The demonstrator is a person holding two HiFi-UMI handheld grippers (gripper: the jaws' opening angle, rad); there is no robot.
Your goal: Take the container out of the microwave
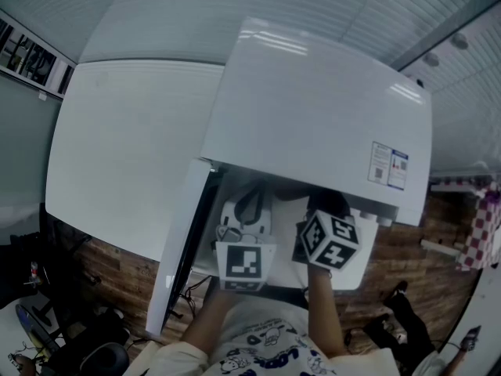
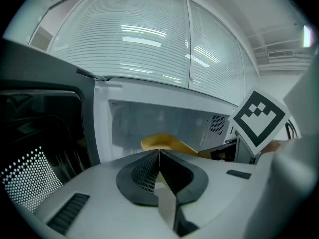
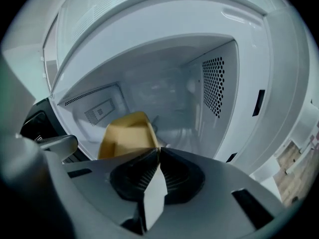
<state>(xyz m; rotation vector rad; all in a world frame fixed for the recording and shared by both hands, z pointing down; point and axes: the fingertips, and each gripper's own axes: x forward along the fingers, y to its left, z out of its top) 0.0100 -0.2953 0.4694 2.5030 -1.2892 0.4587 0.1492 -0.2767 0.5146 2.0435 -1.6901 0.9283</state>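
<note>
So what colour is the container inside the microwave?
The container is yellowish tan, clearest in the right gripper view.

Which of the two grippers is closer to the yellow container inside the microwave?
Right. The right gripper is at the mouth of the microwave, with the container just beyond its tips. The left gripper sits farther back, beside the open door.

The microwave cavity [image 3: 164,93] gaped open at the front, with clear room above and to the right of the tan container [image 3: 127,133] inside — while the swung-out door [image 2: 40,133] walled off the left side of the approach.
</note>
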